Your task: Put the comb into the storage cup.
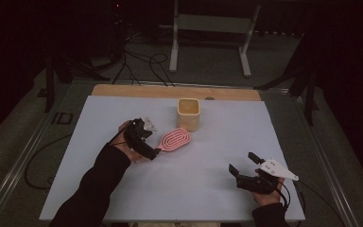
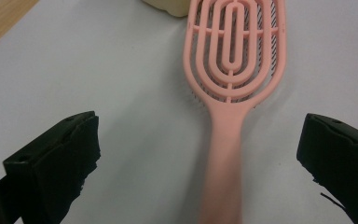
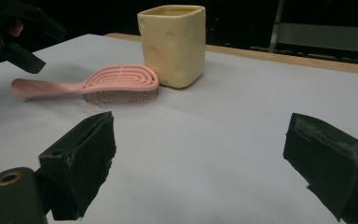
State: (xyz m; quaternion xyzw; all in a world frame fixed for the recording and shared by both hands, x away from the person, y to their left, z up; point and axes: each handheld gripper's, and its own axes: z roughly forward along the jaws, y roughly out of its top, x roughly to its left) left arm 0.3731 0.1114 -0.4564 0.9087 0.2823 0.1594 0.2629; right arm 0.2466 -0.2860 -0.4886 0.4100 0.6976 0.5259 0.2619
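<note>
A pink vented hairbrush point(image 1: 176, 139) lies bristles down on the white table sheet point(image 1: 203, 198), its head close to a pale yellow square cup point(image 1: 189, 114). My left gripper point(image 1: 152, 139) is open. Its jaws stand wide on either side of the brush handle point(image 2: 223, 154) without touching it, and the brush head point(image 2: 233, 46) lies beyond them. My right gripper point(image 1: 242, 162) is open near the front right of the table, with nothing between its jaws. In the right gripper view point(image 3: 200, 122) the brush point(image 3: 116, 81) and the cup point(image 3: 172, 44) lie farther off.
A strip of bare wood point(image 1: 170, 91) runs along the table's far edge. Behind it are cables point(image 1: 142, 66) on the floor and a white metal frame point(image 1: 208, 33). In the right gripper view the left gripper point(image 3: 14, 42) is at the upper left.
</note>
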